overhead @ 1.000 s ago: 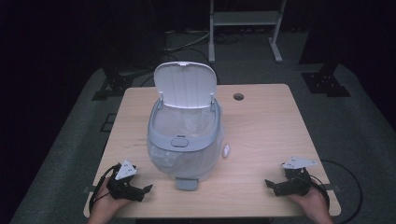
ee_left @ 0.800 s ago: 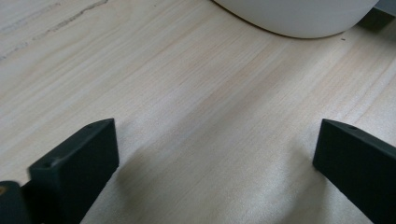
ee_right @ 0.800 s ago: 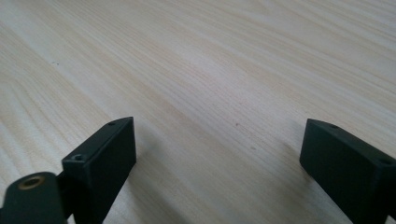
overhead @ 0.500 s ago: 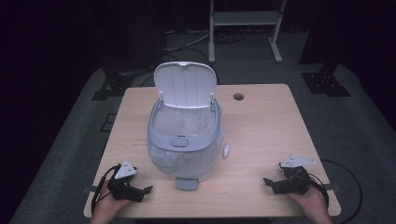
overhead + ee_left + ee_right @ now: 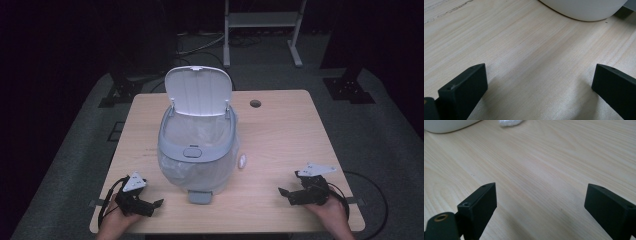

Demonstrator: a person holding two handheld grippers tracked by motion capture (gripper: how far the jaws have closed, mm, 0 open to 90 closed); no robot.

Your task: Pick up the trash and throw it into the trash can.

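A pale grey lidded bin [image 5: 197, 150] stands at the middle of the wooden table [image 5: 285, 130], its lid up and a clear bag lining it. A small white wad [image 5: 242, 161] lies on the table by its right side. My left gripper [image 5: 155, 204] rests near the front left edge, open and empty; in the left gripper view its jaws [image 5: 539, 72] stand wide over bare wood, the bin's base [image 5: 584, 10] ahead. My right gripper [image 5: 282, 192] sits at the front right, open, its jaws having just been closing slightly with nothing between them [image 5: 541, 192]. The wad [image 5: 509, 122] lies ahead.
A grey pedal [image 5: 199, 196] sticks out at the bin's front. A cable hole [image 5: 255, 103] is in the table's far right part. A metal stand [image 5: 262, 30] and dark floor lie beyond the table. Cables trail from both grippers off the front edge.
The right gripper has edged very slightly away from the front edge. The left gripper, the bin and the wad have not moved.
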